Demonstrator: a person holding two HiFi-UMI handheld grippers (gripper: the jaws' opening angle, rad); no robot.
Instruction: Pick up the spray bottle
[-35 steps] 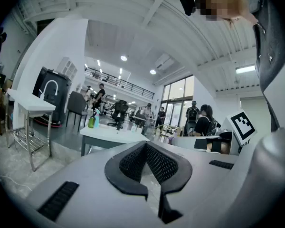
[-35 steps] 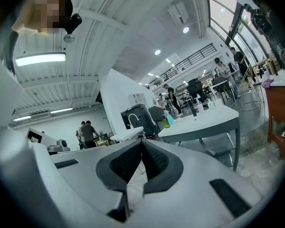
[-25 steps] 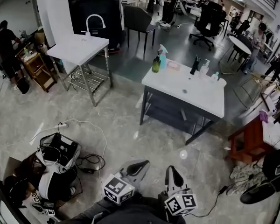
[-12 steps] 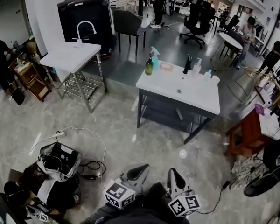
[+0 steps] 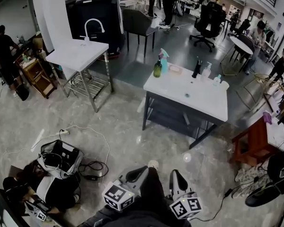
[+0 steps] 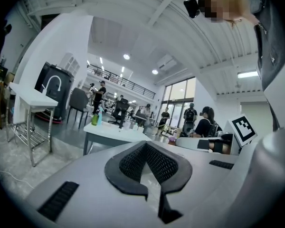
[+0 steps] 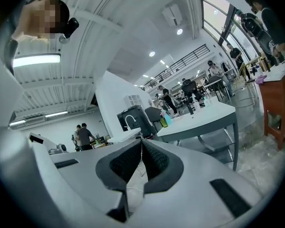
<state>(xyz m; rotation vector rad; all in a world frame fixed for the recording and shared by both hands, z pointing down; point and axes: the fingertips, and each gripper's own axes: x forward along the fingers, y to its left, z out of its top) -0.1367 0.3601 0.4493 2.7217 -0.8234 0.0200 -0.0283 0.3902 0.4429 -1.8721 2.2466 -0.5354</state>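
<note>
The teal spray bottle (image 5: 164, 60) stands upright at the far left corner of the white table (image 5: 199, 98), right beside a dark green bottle (image 5: 157, 68). Both grippers hang low at the bottom of the head view, well short of the table. My left gripper (image 5: 141, 170) is shut, its pads meeting at the tips with nothing between them. My right gripper (image 5: 174, 175) is shut and empty too. The spray bottle (image 6: 99, 117) shows small and far off in the left gripper view, and the spray bottle (image 7: 168, 118) is likewise distant in the right gripper view.
A dark bottle (image 5: 197, 67) and small white containers stand along the table's back edge. A second white table with a faucet (image 5: 78, 53) stands to the left. Bags and cables (image 5: 61, 157) lie on the floor at the left, and a red stool (image 5: 253, 143) at the right. People and chairs fill the background.
A leg and shoe have come into view on the floor between the two grippers. The head view has swung slightly. Both grippers keep their places and stay shut.
</note>
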